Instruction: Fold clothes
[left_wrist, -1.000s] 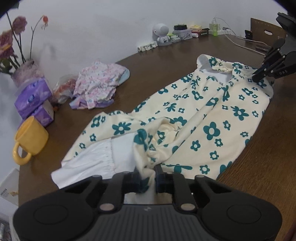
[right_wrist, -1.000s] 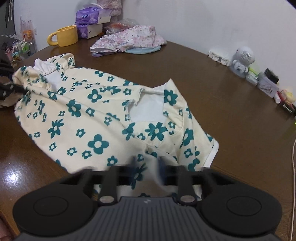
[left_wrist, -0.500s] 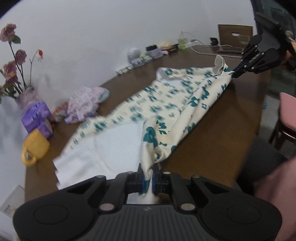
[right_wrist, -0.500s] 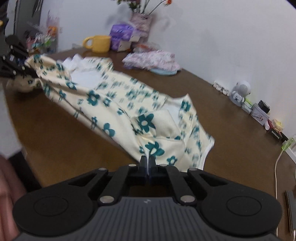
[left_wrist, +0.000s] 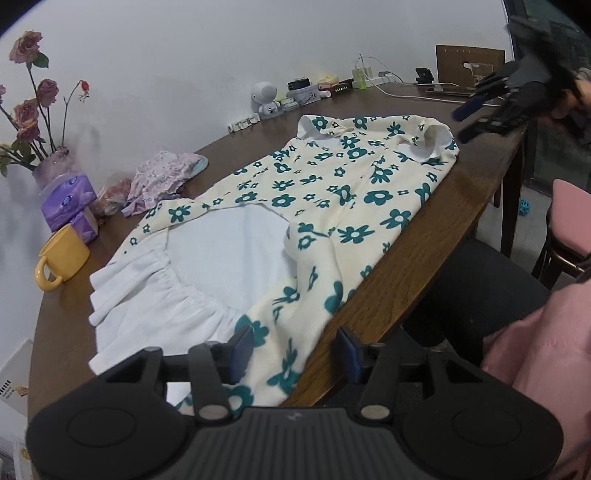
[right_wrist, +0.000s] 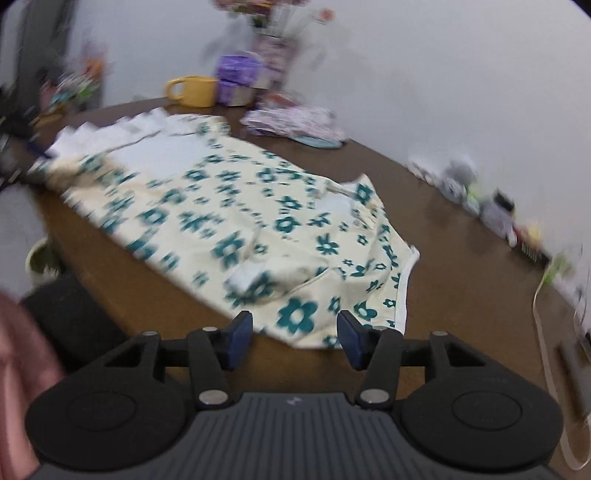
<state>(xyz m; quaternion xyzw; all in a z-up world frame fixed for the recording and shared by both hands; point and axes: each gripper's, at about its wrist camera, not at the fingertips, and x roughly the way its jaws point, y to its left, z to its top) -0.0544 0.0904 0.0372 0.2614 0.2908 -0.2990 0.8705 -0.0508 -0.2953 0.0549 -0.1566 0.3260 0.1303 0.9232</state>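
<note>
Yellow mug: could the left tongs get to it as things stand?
Probably yes. The left tongs are open and empty at the table's near edge, and the mug stands clear of the dress. Only flat fabric and bare table lie between.

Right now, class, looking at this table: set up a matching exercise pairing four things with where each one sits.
Things:
1. floral garment
2. yellow mug
3. white figurine
4. left hand-held gripper

Places:
A. by the wall, at the table's far edge
B. beside the purple tissue packs
C. spread out across the table
D. open at the garment's near end

Pairs: 1-C, 2-B, 3-A, 4-D
</note>
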